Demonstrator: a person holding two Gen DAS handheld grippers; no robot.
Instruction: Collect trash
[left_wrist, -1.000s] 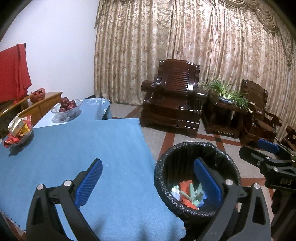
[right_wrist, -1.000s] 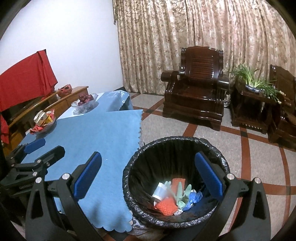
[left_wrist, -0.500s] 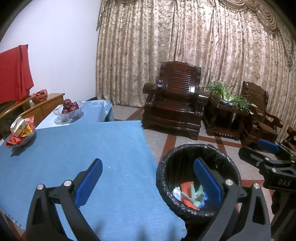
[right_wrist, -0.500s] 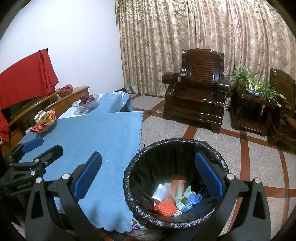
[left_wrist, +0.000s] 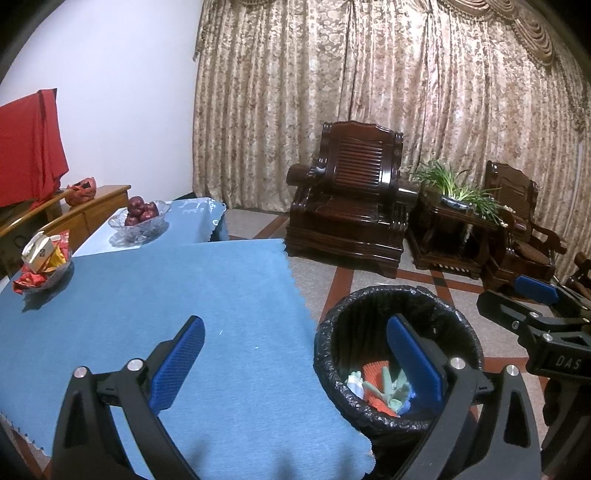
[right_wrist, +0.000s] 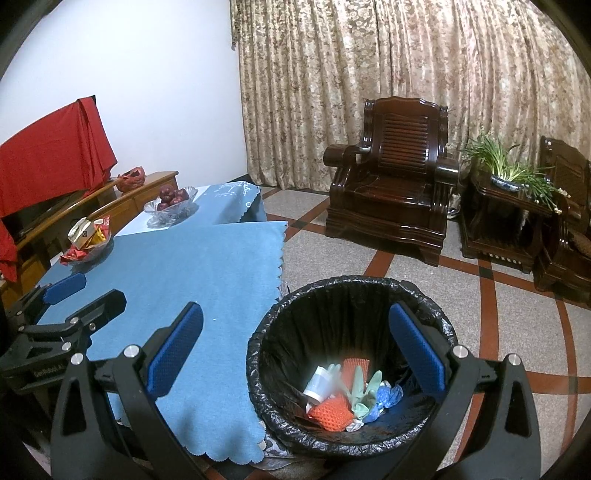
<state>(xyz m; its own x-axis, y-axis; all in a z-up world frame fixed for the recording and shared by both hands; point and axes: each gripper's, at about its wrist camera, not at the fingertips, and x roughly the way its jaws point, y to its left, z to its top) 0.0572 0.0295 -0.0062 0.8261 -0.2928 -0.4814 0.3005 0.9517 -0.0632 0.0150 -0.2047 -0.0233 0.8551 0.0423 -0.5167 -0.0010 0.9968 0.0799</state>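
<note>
Trash lies in the black-lined bin at lower centre of the right wrist view, beside the blue tablecloth. The left gripper and right gripper both gape wide, holding nothing.

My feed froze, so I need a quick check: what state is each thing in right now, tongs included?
Left tongs: open, empty, above the table edge.
Right tongs: open, empty, over the bin.
Trash bin: lined with a black bag, uncovered, on the floor beside the table.
Trash: lying at the bin's bottom.
Blue tablecloth: spread flat.
Fruit bowl: upright, holding red fruit.
Snack dish: upright, filled.
</note>
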